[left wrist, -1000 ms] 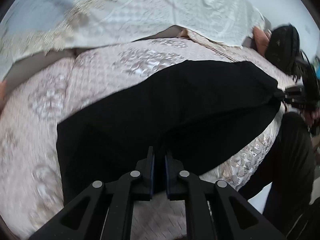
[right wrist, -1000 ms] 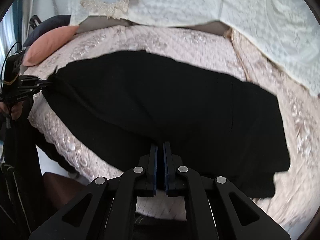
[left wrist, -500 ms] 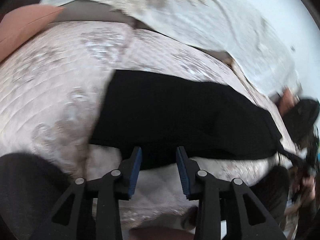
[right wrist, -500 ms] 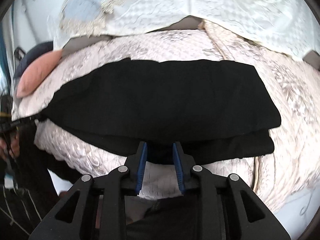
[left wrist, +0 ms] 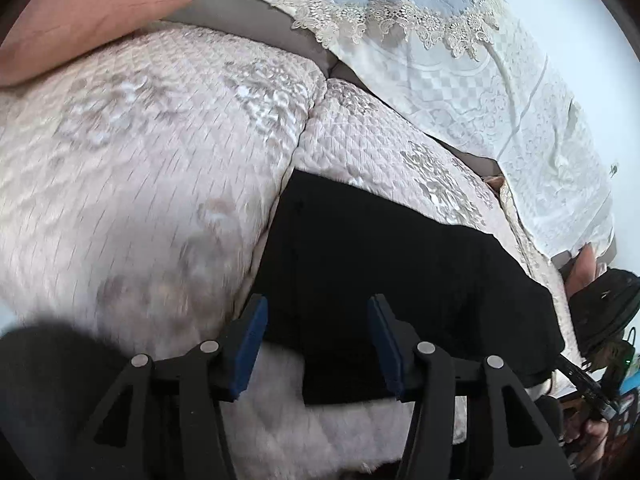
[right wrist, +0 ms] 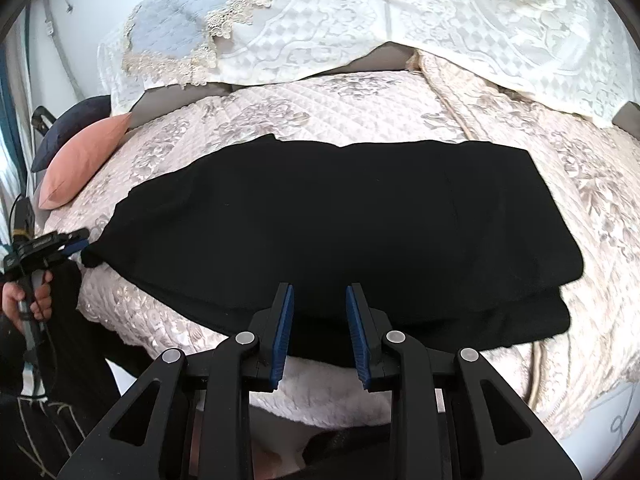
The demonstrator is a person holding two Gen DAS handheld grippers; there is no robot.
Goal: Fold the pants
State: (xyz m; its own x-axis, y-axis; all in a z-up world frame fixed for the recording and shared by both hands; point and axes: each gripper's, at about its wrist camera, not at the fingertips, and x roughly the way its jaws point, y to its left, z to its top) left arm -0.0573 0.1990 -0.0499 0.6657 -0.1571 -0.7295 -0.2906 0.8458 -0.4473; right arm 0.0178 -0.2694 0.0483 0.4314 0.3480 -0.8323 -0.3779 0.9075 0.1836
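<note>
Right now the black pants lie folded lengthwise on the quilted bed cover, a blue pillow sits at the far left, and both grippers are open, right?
Only the pillow's colour is wrong: the right wrist view shows a pink pillow. Pants, bed cover, left gripper and right gripper are as stated.

text: none legible | labels: none | numbers: none

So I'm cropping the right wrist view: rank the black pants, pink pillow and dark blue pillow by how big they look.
1. Black pants, by far.
2. Pink pillow.
3. Dark blue pillow, though the pink one covers part of it, so its real size is unsure.
</note>
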